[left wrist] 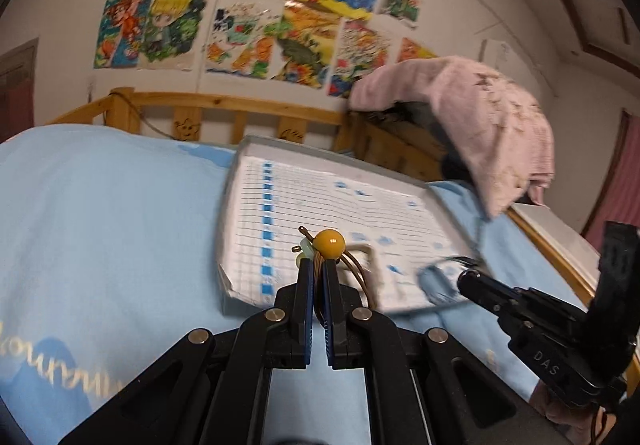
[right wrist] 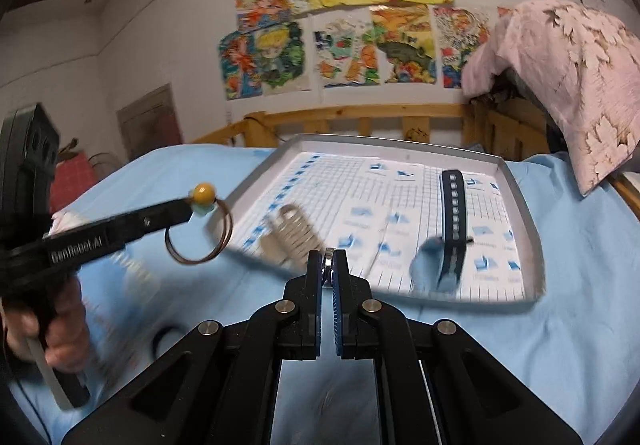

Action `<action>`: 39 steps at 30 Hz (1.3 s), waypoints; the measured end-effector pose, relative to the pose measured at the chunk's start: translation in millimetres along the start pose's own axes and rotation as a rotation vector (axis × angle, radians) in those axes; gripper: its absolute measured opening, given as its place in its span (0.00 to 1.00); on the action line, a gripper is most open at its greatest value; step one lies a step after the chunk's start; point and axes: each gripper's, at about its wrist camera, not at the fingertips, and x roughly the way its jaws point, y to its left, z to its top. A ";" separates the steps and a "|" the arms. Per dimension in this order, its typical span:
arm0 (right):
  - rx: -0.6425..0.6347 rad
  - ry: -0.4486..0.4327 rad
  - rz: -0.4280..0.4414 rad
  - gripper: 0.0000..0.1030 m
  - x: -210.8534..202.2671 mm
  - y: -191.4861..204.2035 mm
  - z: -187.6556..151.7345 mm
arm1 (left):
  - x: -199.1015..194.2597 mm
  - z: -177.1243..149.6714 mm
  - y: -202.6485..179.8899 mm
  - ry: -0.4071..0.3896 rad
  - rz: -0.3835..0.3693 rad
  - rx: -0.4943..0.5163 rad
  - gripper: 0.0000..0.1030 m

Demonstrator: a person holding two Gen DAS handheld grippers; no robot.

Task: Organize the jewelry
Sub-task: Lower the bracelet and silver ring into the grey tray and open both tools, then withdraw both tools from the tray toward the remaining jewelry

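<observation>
Brown cord bracelet (right wrist: pixel 200 237) with its amber bead (left wrist: pixel 329 242) hangs limp and light in my closed left gripper (left wrist: pixel 318 265), best pinched by the cord beside the slippery bead, while my right gripper (right wrist: pixel 327 265) clamps a small metal piece (right wrist: pixel 328 259).

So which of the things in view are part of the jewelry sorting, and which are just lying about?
Part of the job:
- yellow bead cord bracelet, pinched in the left gripper
- metal link band, in the right gripper
- dark strap in the tray
- tray

Lying about:
- pink blanket
- wall drawings
- bed rail
</observation>
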 end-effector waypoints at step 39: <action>-0.003 -0.188 -0.091 0.86 -58.9 18.3 4.7 | -74.1 -9.1 9.1 -0.211 0.132 -0.028 1.00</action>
